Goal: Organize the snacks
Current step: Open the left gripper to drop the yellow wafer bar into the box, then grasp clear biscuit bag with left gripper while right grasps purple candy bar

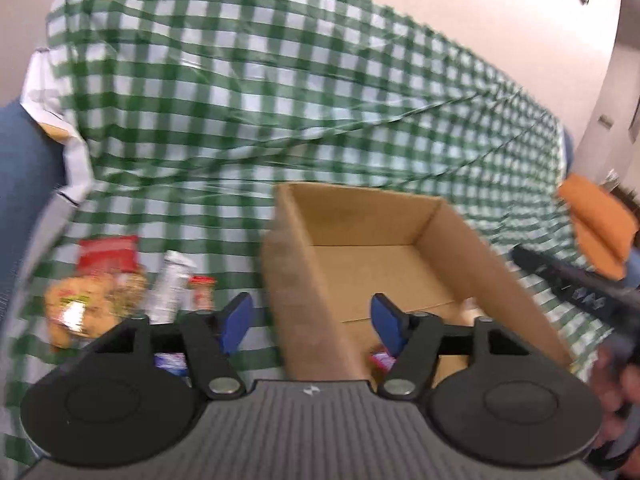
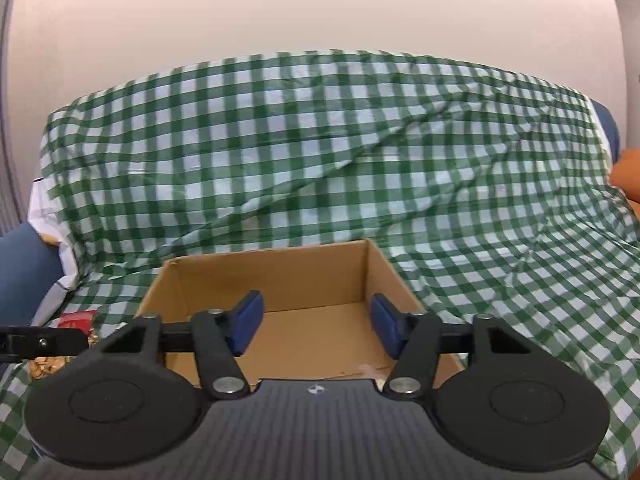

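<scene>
An open cardboard box sits on the green checked cloth. My left gripper is open and empty, with its jaws astride the box's left wall. Left of the box lie a red-topped bag of golden snacks, a silver packet and a small red-capped item. A blue and white packet shows under the left finger. A pink packet lies inside the box. My right gripper is open and empty above the box, over its near part.
The cloth covers a blue sofa and rises steeply behind the box. An orange cushion lies at the right. The right gripper's black body and a hand stand beside the box's right wall.
</scene>
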The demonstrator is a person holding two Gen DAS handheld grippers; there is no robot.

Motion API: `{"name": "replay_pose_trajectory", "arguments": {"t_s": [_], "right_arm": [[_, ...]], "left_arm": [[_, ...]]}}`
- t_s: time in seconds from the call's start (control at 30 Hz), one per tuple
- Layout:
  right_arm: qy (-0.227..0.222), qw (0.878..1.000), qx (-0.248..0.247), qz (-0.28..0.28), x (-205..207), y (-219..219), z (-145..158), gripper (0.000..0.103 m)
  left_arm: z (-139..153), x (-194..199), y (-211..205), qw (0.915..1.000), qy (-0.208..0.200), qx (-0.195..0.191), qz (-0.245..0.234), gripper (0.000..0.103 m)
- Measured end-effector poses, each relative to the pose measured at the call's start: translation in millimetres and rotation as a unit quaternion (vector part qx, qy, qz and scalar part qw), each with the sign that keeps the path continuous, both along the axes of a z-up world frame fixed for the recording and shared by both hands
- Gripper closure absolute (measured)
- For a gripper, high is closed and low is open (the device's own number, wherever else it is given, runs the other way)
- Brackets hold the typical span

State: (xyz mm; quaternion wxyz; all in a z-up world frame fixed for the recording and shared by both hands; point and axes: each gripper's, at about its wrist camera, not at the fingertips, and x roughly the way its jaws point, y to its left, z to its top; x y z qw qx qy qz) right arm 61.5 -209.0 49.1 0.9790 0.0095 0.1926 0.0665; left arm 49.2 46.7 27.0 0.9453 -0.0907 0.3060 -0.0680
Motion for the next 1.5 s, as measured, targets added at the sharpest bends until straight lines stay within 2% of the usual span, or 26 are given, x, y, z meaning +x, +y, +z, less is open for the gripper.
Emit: {"name": "replay_pose_trajectory", "arguments": {"t_s": [0.03,0.1,0.17,0.2,0.3,0.57,0.67,0.73,0.8,0.87,0.9,0.97,1.07,1.27,1.37,1.5], "right_arm": [[-0.002,1.000,0.002,0.008,0,3,1,0.051],[-0.007,1.000,0.006,0.026,-1,10,3,0.057],[-0.012,0.999,0.003,0.042,-2,19,5,0.061],[-0.015,0.999,0.002,0.050,-2,23,5,0.062],[-0.021,0.997,-0.007,0.072,-3,37,6,0.065],[-0.023,0.994,-0.008,0.108,5,62,5,0.068],[-0.022,0.993,-0.003,0.117,7,68,4,0.068],[-0.021,0.992,-0.004,0.121,8,72,3,0.068],[-0.033,0.993,-0.019,0.108,6,78,3,0.068],[-0.034,0.993,-0.015,0.110,6,79,2,0.068],[-0.033,0.993,-0.011,0.113,6,80,2,0.068],[-0.040,0.992,-0.018,0.116,4,83,3,0.068],[-0.056,0.989,-0.030,0.131,-2,89,6,0.068],[-0.052,0.980,-0.010,0.192,-10,122,25,0.068],[-0.031,0.970,0.008,0.240,-12,150,32,0.067],[0.022,0.960,0.021,0.279,-10,200,15,0.066]], "left_arm": [[0,0,7,1.0000,0.003,0.000,0.004,0.046],[-3,0,23,0.9997,0.012,-0.005,0.020,0.067],[-4,0,39,0.9989,0.025,-0.004,0.040,0.080],[-5,0,46,0.9982,0.032,-0.006,0.050,0.085],[-9,1,67,0.9951,0.051,-0.014,0.083,0.092],[-6,-4,82,0.9942,0.045,0.001,0.097,0.092],[1,1,86,0.9951,0.055,0.007,0.082,0.092],[12,9,89,0.9953,0.041,0.033,0.081,0.092],[17,16,98,0.9953,0.024,0.038,0.085,0.091],[7,12,110,0.9934,0.000,0.050,0.103,0.091],[-4,8,117,0.9921,0.001,0.054,0.114,0.091],[-27,11,132,0.9847,0.074,0.061,0.145,0.091],[-38,14,152,0.9777,0.106,0.037,0.177,0.091],[-39,10,176,0.9706,0.109,-0.025,0.213,0.091],[-40,13,184,0.9649,0.114,-0.049,0.232,0.090],[-45,13,196,0.9576,0.117,-0.079,0.251,0.090]]}}
